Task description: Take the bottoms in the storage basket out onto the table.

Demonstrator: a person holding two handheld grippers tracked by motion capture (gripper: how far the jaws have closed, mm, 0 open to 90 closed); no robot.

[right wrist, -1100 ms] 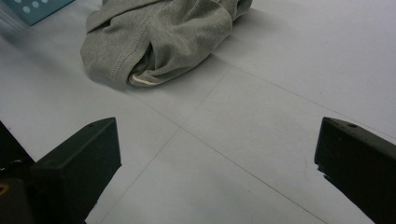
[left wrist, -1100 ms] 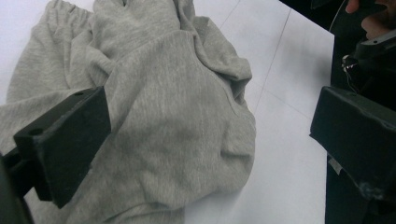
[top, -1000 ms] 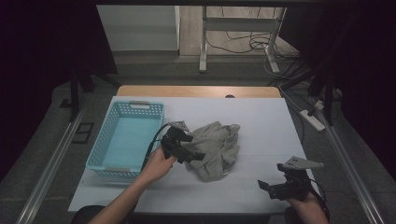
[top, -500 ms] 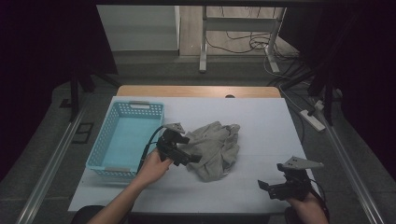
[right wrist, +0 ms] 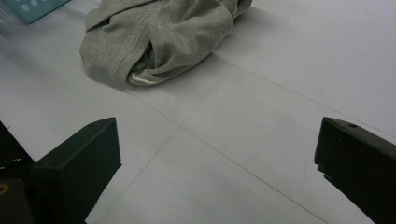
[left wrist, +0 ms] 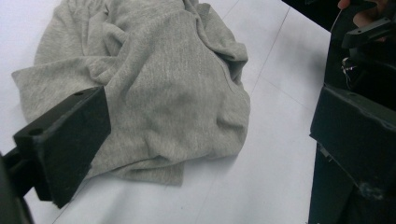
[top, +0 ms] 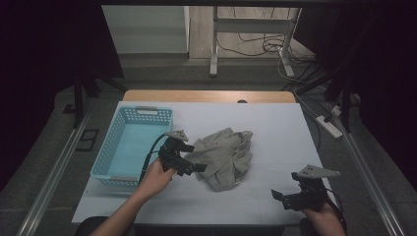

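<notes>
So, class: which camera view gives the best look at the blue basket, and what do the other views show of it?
The high view: the blue basket shows whole, with its rim, handles and inside, left of the grey garment on the white table. The right gripper view catches just one corner at its top left edge. The left gripper view looks across the garment.

A plain grey garment (top: 223, 156) lies on the white table (top: 275, 128) beside a seemingly light-blue basket (top: 129, 142).
</notes>
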